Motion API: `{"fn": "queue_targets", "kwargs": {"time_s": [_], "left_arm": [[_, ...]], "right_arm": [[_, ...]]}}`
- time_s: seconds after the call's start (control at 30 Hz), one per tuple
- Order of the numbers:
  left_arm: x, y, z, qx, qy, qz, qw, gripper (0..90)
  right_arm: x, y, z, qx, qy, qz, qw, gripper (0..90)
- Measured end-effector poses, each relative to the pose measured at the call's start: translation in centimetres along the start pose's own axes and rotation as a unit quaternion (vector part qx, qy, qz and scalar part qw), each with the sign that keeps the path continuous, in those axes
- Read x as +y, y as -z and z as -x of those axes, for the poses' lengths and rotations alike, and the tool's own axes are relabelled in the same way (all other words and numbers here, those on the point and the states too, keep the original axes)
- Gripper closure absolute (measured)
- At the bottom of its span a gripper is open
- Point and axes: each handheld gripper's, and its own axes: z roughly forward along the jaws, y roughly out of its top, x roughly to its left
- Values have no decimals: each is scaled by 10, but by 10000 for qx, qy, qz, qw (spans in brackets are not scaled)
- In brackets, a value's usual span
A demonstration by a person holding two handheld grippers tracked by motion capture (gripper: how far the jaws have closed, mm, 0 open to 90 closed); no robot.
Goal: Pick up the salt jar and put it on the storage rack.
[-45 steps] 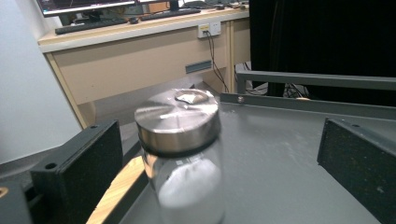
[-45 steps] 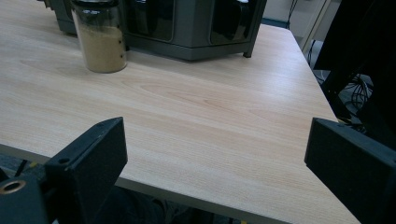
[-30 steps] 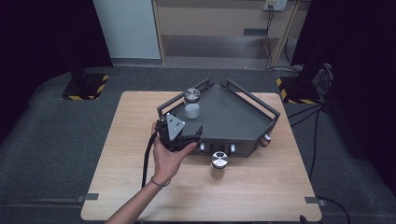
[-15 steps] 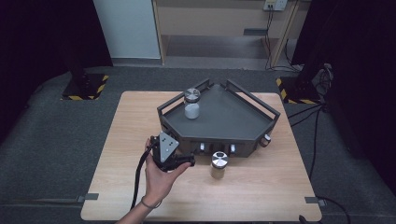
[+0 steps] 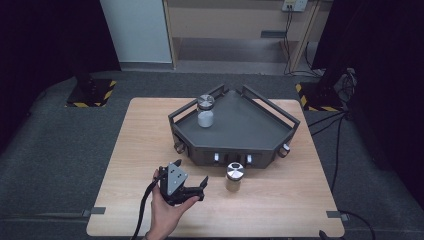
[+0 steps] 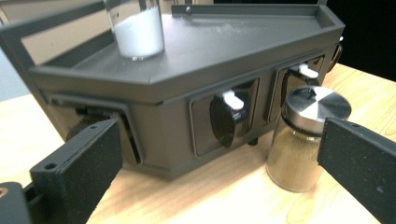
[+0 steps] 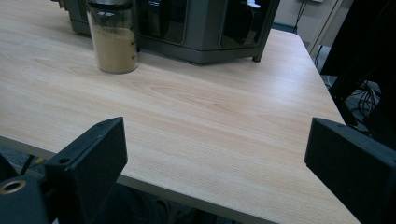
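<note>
The left claw was held in a hand over the near-left part of the wooden surface, its jaws spread wide and holding nothing. In the left gripper view both black jaws stood well apart at the lower corners, with the brown spice jar just inside the right-hand jaw but not touched by it.

That brown spice jar, fitted with a metal cap, stood upright on the surface just in front of the dark corner rack, near its front wall and apart from the left claw. Its fill reached roughly three quarters of the glass.

A white-powder jar stood upright on the rack's top deck, near the left rail. In the left gripper view some white grains lay scattered on the deck behind it. The rack's front wall carried recessed windows with small white levers.

The right claw was likewise wide open and empty, looking across the near edge of the surface toward the brown spice jar and the rack's front. Whether it rested on anything could not be told.
</note>
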Motion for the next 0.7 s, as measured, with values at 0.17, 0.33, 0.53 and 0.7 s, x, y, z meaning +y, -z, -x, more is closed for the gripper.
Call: {"fn": "queue_targets", "kwargs": {"time_s": [0.17, 0.33, 0.53, 0.7], "left_arm": [[-2, 4, -1, -5, 192, -171, 9997, 0], [-6, 18, 3, -2, 51, -207, 9998, 0], [-9, 28, 3, -38, 62, -282, 9996, 0], [-13, 33, 2, 38, 192, -298, 9994, 0]], "right_arm": [[0, 0, 0, -6, -6, -12, 10000, 58], [0, 0, 0, -5, -2, -17, 10000, 58], [0, -1, 1, 4, -3, -19, 10000, 58], [0, -1, 1, 19, 3, -17, 10000, 58]]}}
